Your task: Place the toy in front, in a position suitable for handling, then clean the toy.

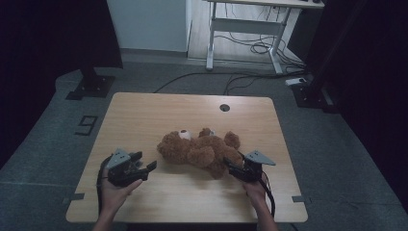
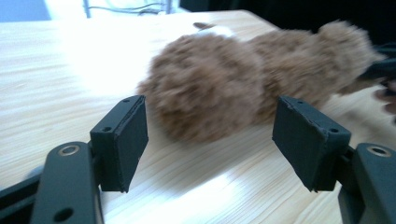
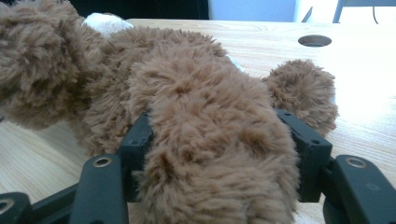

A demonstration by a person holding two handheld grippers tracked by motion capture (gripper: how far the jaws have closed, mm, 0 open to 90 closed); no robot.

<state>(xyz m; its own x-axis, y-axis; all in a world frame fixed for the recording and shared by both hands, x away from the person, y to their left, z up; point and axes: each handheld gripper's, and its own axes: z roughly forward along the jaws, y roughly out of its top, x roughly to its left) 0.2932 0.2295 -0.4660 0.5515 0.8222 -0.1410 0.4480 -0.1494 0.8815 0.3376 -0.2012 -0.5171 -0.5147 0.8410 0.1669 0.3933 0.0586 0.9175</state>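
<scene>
Teddy bear [image 1: 199, 151] is lying mid-table [image 1: 144, 115]. Right gripper [image 1: 235, 168] is straddling one plush leg, fingers [image 3: 135, 140] against the fur, apparently gripping. Left gripper [image 1: 144, 168] is hanging open just beside the head. Risk: soft pile compressing, leg sliding out on a pull.

My left gripper [image 2: 210, 144] stands spread and empty at frame bottom, the fluffy brown plush teddy bear [image 2: 252, 79] blurred mid-frame on the pale wooden table [image 2: 56, 70].
</scene>
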